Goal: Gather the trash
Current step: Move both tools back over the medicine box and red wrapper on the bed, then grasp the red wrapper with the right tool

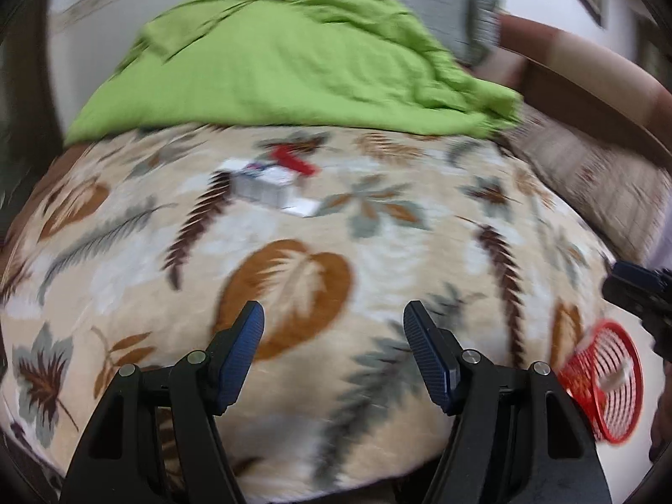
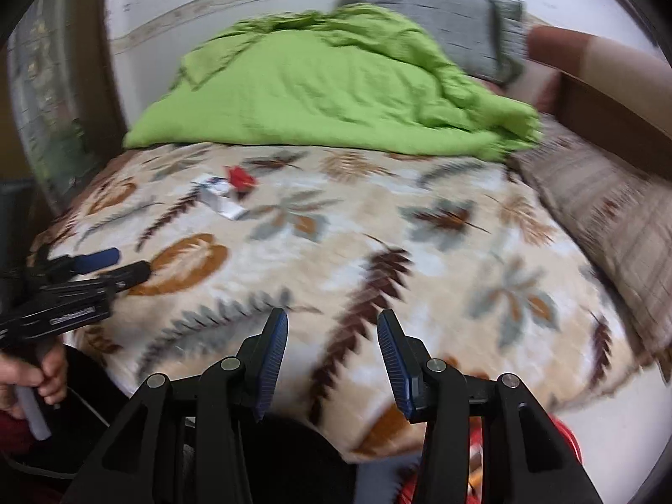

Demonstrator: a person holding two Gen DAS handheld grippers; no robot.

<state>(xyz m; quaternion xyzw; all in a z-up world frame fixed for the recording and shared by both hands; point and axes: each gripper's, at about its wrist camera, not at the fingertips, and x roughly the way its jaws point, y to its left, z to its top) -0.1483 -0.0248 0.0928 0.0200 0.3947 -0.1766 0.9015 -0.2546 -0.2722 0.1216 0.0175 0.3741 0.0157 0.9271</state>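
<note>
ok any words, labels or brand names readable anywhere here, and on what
None can be read.
white box: blue and red print on its top, too blurred to read.
red packet beside it: no legible text.
left gripper body, seen from the right wrist: a pale label strip, too small to read.

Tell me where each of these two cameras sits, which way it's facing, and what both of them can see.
Left wrist: on the left gripper, angled down over the leaf-print blanket; jaws empty, right gripper at the right edge.
Right wrist: on the right gripper, same heading; left gripper and a hand at left.
Shared: green blanket, white box, red wrapper, red basket.
</note>
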